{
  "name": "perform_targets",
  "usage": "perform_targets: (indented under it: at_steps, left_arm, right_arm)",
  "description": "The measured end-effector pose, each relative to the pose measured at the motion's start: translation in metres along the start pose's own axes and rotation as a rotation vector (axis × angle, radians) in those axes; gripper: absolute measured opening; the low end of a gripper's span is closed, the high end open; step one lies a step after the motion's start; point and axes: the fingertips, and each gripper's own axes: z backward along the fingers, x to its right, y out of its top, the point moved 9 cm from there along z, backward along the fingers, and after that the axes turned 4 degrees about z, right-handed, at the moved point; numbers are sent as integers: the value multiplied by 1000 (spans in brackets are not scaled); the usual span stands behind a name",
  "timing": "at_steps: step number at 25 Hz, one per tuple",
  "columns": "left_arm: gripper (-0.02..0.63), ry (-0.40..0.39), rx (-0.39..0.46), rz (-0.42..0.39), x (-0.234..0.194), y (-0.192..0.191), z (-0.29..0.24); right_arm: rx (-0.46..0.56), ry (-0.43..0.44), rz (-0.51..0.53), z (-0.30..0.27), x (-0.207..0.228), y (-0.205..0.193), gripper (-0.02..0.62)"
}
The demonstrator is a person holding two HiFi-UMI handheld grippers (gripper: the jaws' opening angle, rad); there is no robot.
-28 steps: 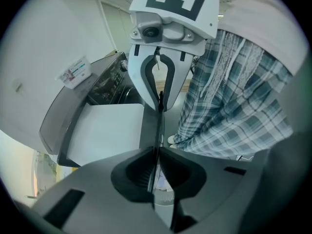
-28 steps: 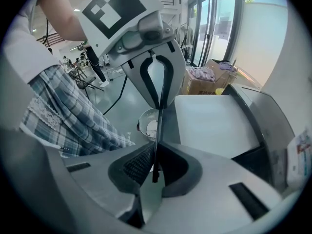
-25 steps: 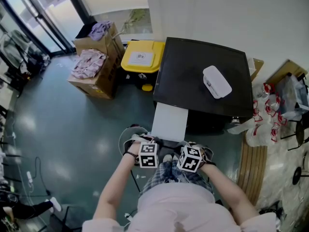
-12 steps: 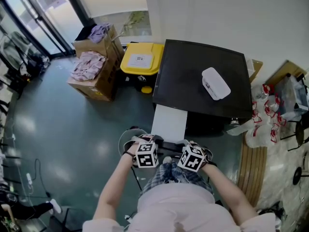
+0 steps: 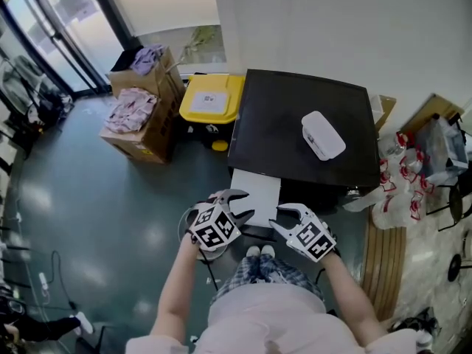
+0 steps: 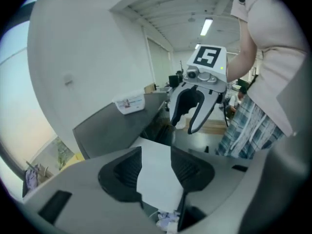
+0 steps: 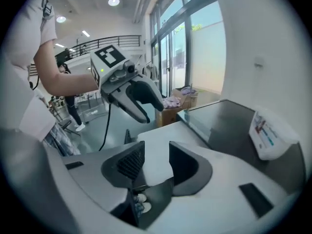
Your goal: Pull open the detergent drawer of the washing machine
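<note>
L gripper (image 5: 247, 203) & R gripper (image 5: 279, 218) hover side by side at the front of the black-topped washing machine (image 5: 287, 109). Both have jaws part-open & closing, w/ nothing between them. White detergent drawer (image 5: 256, 186) sticks out of the machine's front, just ahead of both grippers, not gripped

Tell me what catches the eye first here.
The black-topped washing machine dominates the head view, with a white box on top of it and a white drawer sticking out at its front. Just short of that drawer hover the left tool and the right tool, jaws closing with nothing between them. A yellow bin stands at the machine's left in that view.
</note>
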Motion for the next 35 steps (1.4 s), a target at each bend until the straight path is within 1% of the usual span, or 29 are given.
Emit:
perform_targets:
  at_steps: [2, 6, 8, 10, 13, 16, 21, 23, 25, 35]
  left_arm:
    - [190, 71, 80, 40, -14, 13, 4]
    - [133, 234, 244, 147, -37, 36, 10]
    - [113, 294, 325, 217, -47, 44, 14]
    - [87, 347, 389, 267, -55, 51, 19]
    - [64, 406, 452, 289, -62, 62, 25]
    - [44, 452, 503, 292, -67, 72, 29]
    - [28, 502, 543, 312, -69, 84, 27]
    - [26, 521, 554, 326, -68, 85, 25]
    - [26, 534, 569, 339, -67, 86, 24]
    - [25, 548, 594, 366, -70, 91, 22]
  right_arm:
    - [68, -92, -40, 15, 20, 4, 163]
    - [213, -276, -134, 50, 57, 7, 127]
    - [289, -353, -179, 69, 71, 7, 109]
    - [365, -424, -208, 86, 83, 7, 93]
    - [467, -533, -230, 110, 96, 7, 60]
    - [541, -640, -249, 128, 106, 4, 24]
    - [615, -798, -262, 152, 116, 3, 17]
    - [628, -838, -260, 158, 118, 2, 17]
    - [625, -861, -256, 161, 119, -1, 15]
    - [596, -926, -267, 171, 121, -13, 14]
